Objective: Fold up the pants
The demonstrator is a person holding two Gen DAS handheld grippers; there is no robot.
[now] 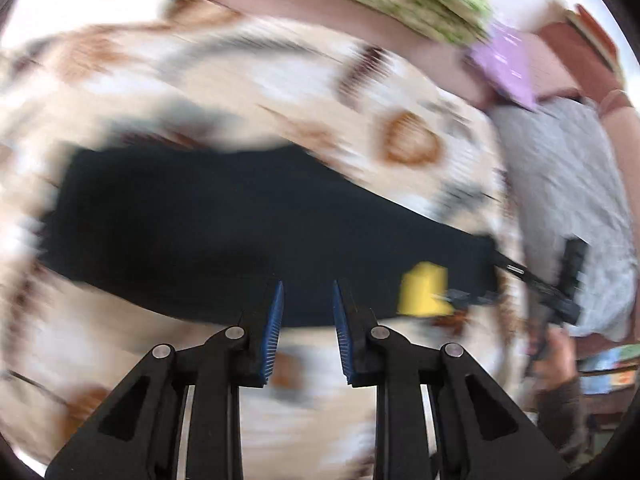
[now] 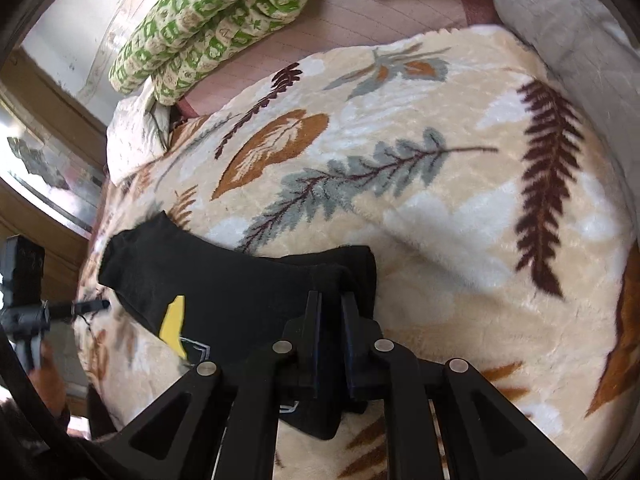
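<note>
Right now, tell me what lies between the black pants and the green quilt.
Only the leaf-print blanket, then bare pink sheet, between the pants and quilt; right wrist view shows it.

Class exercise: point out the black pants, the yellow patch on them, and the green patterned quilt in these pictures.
black pants (image 2: 240, 280): right wrist view, on the flat middle of the dark fabric.
yellow patch (image 1: 425, 290): left wrist view, on the centre of the patch.
green patterned quilt (image 2: 212, 20): right wrist view, on its folded top.

Smeared by motion across the whole left wrist view: blanket (image 1: 224, 76) pattern and pants (image 1: 192, 224) edges. Hidden behind the right tool (image 2: 330, 308): near pants end. Cut off at the frame edge: grey cushion (image 2: 568, 32).
</note>
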